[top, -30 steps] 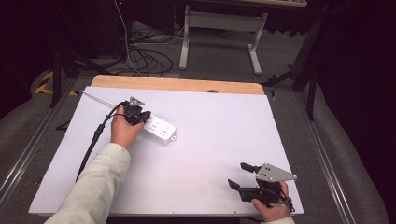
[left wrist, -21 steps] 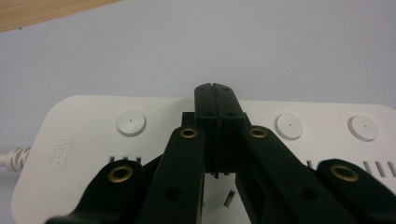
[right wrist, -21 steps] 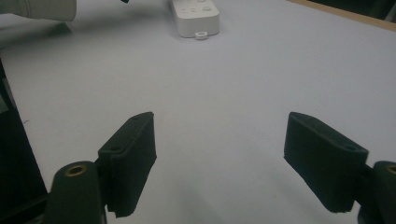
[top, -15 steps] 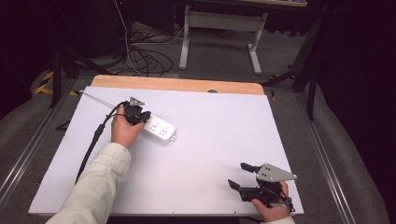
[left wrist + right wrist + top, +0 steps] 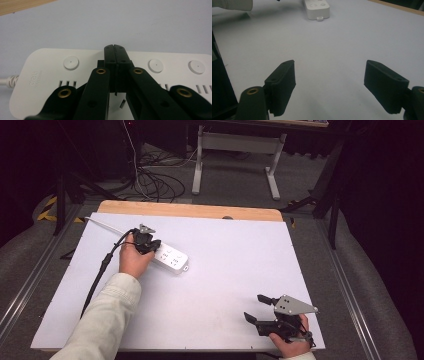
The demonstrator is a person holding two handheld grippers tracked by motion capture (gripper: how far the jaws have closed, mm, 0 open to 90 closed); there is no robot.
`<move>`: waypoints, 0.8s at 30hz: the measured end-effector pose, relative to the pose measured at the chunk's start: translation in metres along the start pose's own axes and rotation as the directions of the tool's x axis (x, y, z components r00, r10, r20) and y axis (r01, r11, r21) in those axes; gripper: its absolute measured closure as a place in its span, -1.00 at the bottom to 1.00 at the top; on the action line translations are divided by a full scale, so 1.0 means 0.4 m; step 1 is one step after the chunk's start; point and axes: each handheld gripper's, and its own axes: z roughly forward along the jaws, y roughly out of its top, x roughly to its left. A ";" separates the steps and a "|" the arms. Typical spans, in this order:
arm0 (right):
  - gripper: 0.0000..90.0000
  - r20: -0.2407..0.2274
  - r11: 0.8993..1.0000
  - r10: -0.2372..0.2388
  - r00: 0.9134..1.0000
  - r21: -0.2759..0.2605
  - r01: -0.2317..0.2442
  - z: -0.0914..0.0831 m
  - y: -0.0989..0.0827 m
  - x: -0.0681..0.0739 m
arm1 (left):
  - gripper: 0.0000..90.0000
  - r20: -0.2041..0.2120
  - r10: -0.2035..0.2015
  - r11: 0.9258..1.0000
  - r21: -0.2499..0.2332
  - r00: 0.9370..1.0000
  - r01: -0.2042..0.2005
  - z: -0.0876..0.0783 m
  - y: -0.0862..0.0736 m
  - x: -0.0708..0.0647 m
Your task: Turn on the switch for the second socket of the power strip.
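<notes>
Nothing has shifted over the last second: your left gripper (image 5: 146, 241), jaws clenched empty, stays pressed onto the power strip (image 5: 170, 259) near the desk's far-left corner; your right gripper (image 5: 262, 309) waits released near the front edge.

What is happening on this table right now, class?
A person works at a white table with a gripper in each hand. The left gripper, jaws pressed together, sits over a white power strip, its tips between the round buttons; whether it presses down can't be told. The right gripper waits open and empty near the table's near right corner, pointing toward the strip.
</notes>
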 end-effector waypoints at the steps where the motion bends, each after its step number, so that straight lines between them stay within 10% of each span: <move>1: -0.43 0.000 1.000 0.002 1.000 0.000 -0.002 0.000 0.000 0.000 | 0.99 0.000 0.001 1.000 0.001 1.000 -0.001 0.000 0.000 0.000; 24: -0.43 0.005 1.000 -0.004 1.000 0.002 0.004 0.001 0.001 0.000 | 0.99 0.051 0.015 0.999 -0.032 0.999 -0.014 -0.041 0.012 0.006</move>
